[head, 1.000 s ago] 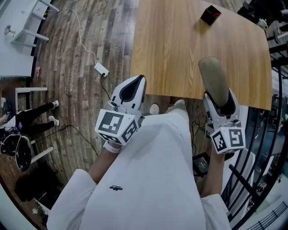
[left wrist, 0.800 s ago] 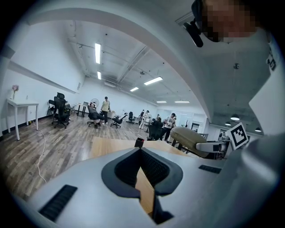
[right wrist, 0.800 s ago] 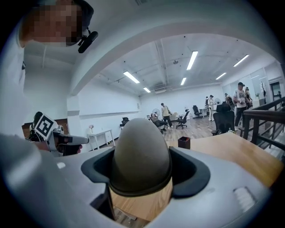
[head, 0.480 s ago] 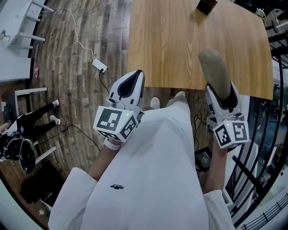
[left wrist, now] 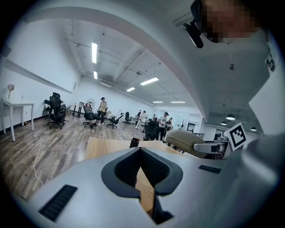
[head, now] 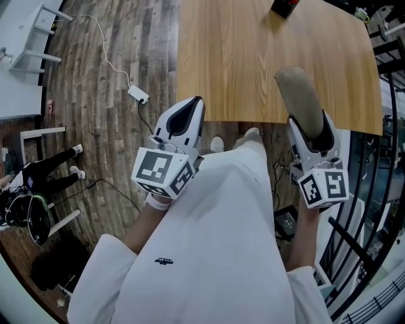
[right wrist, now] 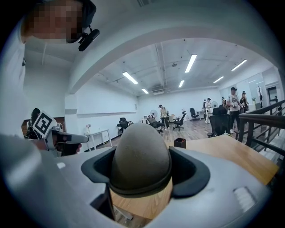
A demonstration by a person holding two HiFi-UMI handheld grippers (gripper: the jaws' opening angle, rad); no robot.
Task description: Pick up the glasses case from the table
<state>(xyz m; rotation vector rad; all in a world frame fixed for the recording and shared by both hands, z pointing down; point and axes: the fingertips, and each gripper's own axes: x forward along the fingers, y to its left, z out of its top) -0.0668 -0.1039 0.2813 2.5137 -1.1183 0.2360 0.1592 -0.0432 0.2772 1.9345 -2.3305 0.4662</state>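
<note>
The glasses case [head: 299,101], an olive-grey rounded oblong, sticks out forward from my right gripper [head: 309,131], which is shut on its near end. It hangs over the near right part of the wooden table [head: 240,57]. In the right gripper view the case [right wrist: 140,149] fills the space between the black pads [right wrist: 192,171], with wood showing under it. My left gripper [head: 188,112] sits off the table's near left edge. Its jaws are together with nothing in them, and in the left gripper view only a thin slit shows at the left gripper [left wrist: 143,171].
A small black box [head: 285,6] stands at the table's far side. On the wood floor to the left lie a white power strip [head: 138,95] and its cable. A black railing [head: 387,126] runs along the right. A white table [head: 25,35] stands at far left.
The head view has drifted a little, so the black box now sits nearer the top edge. Both grippers keep their places and the case stays in the right one.
</note>
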